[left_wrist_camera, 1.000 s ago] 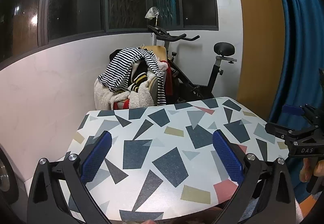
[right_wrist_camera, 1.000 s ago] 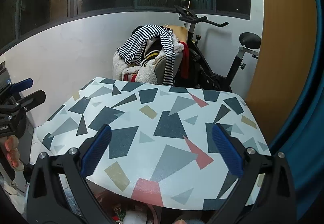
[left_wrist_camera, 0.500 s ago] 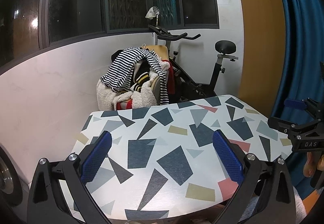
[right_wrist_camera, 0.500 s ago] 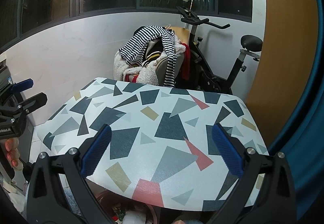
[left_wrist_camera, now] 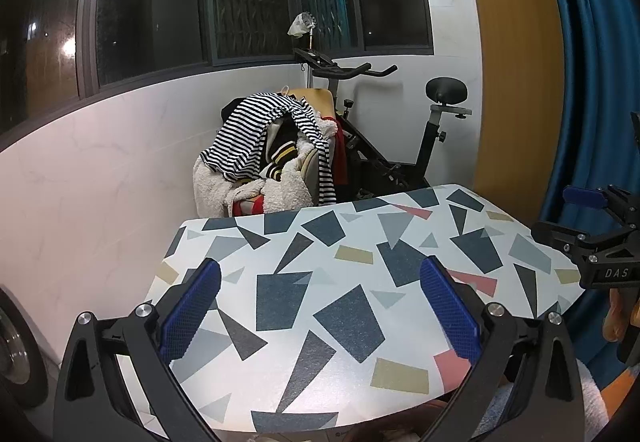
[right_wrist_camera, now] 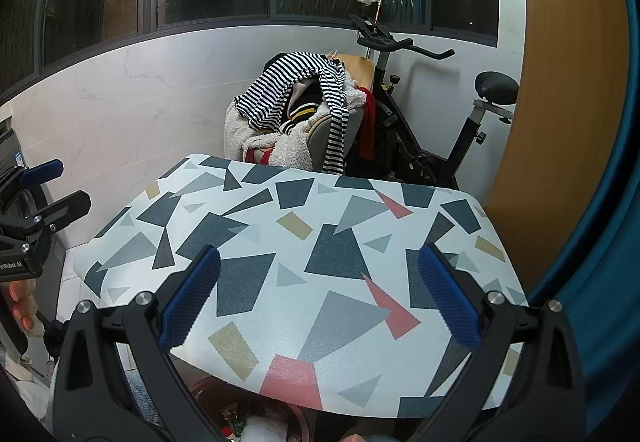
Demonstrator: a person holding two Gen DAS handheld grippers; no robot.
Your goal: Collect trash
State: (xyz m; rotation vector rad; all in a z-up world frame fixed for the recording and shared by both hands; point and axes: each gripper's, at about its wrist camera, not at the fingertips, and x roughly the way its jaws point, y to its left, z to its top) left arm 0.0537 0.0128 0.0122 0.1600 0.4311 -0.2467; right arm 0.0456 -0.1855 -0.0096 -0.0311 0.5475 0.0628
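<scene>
My left gripper (left_wrist_camera: 320, 302) is open and empty, held above the near edge of a small table (left_wrist_camera: 340, 238) covered in a triangle pattern. My right gripper (right_wrist_camera: 318, 298) is open and empty over the same table (right_wrist_camera: 304, 210). Each gripper shows in the other's view: the right one at the right edge (left_wrist_camera: 588, 218), the left one at the left edge (right_wrist_camera: 48, 186). No trash lies on the tabletop. Under the table's near edge a reddish bin (right_wrist_camera: 248, 408) holds some trash, mostly hidden.
A chair piled with a striped shirt and other clothes (left_wrist_camera: 268, 150) stands behind the table. An exercise bike (left_wrist_camera: 400, 138) is to its right. A white wall runs on the left, a blue curtain (left_wrist_camera: 592, 82) on the right.
Both grippers have drawn back and risen slightly from the table. Both stay open and empty.
</scene>
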